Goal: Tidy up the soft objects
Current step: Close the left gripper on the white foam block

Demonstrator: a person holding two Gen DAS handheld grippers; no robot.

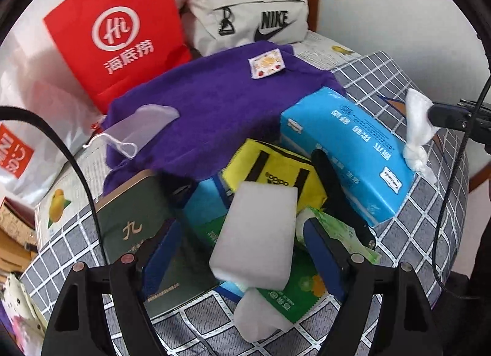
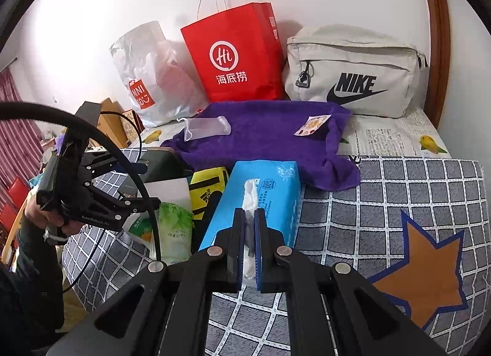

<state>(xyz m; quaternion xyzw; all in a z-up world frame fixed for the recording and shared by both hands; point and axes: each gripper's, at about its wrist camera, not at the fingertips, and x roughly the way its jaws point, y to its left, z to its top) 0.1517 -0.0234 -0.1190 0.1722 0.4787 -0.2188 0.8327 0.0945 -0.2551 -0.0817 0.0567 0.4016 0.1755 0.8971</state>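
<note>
A white sponge block (image 1: 257, 233) lies tilted on a pile of soft packs, between the fingers of my left gripper (image 1: 239, 224). Its blue pads stand wide and do not press on the block. Under the block are green tissue packs (image 1: 294, 294) and a yellow Adidas pouch (image 1: 276, 172). My right gripper (image 2: 250, 213) is shut on a white tissue (image 2: 250, 193) drawn up from the slot of the blue tissue box (image 2: 270, 199). The left wrist view shows that tissue (image 1: 417, 129) hanging from the right gripper (image 1: 435, 116). A purple towel (image 2: 270, 132) is spread behind the pile.
A red paper bag (image 2: 236, 58), a grey Nike bag (image 2: 353, 70) and a plastic Miniso bag (image 2: 153, 79) stand along the wall. A dark green tin (image 1: 138, 227) lies left of the pile. A clear drawstring pouch (image 2: 208, 127) and a sticker sheet (image 2: 313, 124) rest on the towel. The checked bedcover (image 2: 383, 202) spreads right.
</note>
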